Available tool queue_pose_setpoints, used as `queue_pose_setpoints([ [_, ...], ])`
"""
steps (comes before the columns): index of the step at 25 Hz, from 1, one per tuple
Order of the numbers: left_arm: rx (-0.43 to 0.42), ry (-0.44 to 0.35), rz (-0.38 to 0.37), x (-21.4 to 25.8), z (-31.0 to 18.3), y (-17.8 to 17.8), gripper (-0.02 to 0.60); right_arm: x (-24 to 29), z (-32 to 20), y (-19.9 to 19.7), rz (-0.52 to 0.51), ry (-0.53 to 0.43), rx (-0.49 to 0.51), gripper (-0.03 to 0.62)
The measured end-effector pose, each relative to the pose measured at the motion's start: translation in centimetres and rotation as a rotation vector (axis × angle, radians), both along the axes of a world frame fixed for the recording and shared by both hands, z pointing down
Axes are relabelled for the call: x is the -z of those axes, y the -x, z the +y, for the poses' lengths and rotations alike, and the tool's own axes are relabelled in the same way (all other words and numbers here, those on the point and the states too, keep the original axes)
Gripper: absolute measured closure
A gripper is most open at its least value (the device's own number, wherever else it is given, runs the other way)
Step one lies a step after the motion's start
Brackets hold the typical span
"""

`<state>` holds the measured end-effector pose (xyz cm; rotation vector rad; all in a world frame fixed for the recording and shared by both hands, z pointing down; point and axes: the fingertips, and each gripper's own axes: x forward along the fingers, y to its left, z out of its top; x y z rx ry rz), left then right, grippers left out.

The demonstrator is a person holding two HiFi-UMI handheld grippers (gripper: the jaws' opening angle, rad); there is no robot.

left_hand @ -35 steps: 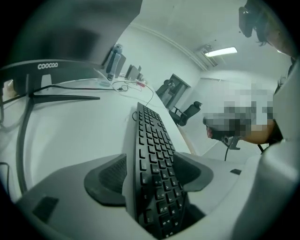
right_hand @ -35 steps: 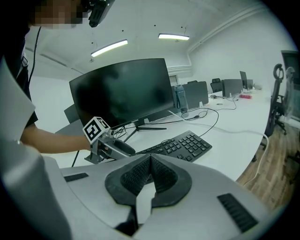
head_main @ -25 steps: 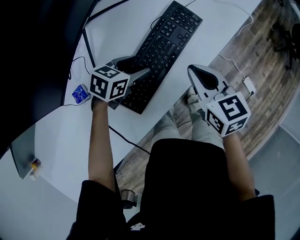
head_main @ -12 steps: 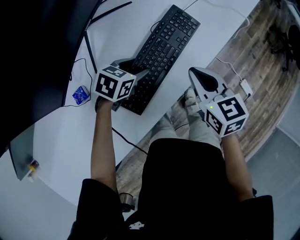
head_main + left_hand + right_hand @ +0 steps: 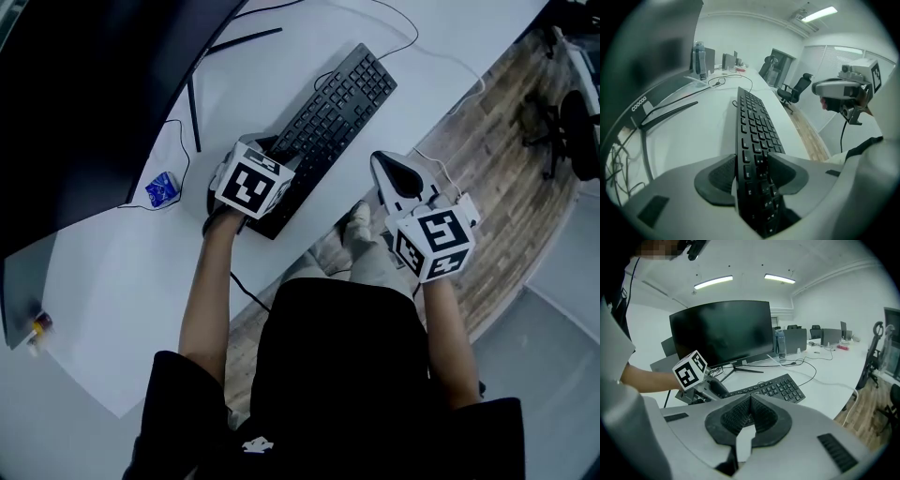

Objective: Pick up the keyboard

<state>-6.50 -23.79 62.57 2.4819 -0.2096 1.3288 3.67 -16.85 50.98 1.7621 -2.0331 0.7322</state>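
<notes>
The black keyboard (image 5: 333,112) lies slanted on the white desk (image 5: 122,281). My left gripper (image 5: 274,157) is at its near short end, with that end (image 5: 752,140) between the jaws. The jaws have just been closing. One pad (image 5: 785,173) lies over the keys and the other pad (image 5: 719,176) is beside the edge with a thin light strip between, so no firm grip shows. My right gripper (image 5: 389,171) hangs off the desk's edge over the floor, shut and holding nothing (image 5: 750,416). It faces the keyboard (image 5: 776,386) and the left gripper (image 5: 707,386).
A large dark monitor (image 5: 84,84) with thin stand legs (image 5: 202,89) sits behind the keyboard. A blue packet (image 5: 161,189) and cables (image 5: 169,131) lie to the left. Beyond the desk's edge is wooden floor (image 5: 497,150) with an office chair (image 5: 574,122).
My left gripper has tilted down and slid further over the keyboard's near end, and its jaws have narrowed around it. The right gripper has risen slightly and stays shut.
</notes>
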Motion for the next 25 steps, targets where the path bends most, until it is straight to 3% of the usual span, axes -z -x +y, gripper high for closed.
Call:
queue_pose_setpoints([
  [8, 0.021, -0.05, -0.045, 1.0, 0.3, 0.1, 0.37, 1.8, -1.2, -0.5, 0.11, 0.008, 0.062, 0.589],
  [14, 0.011, -0.158, -0.063, 1.6, 1.6, -0.8, 0.376, 2.6, -1.9, -1.5, 0.107, -0.026, 0.124, 0.589],
  [25, 0.061, -0.239, -0.163, 2.0, 1.8, -1.0, 0.377, 1.8, -5.8, -2.6, 0.075, -0.025, 0.39, 0.589],
])
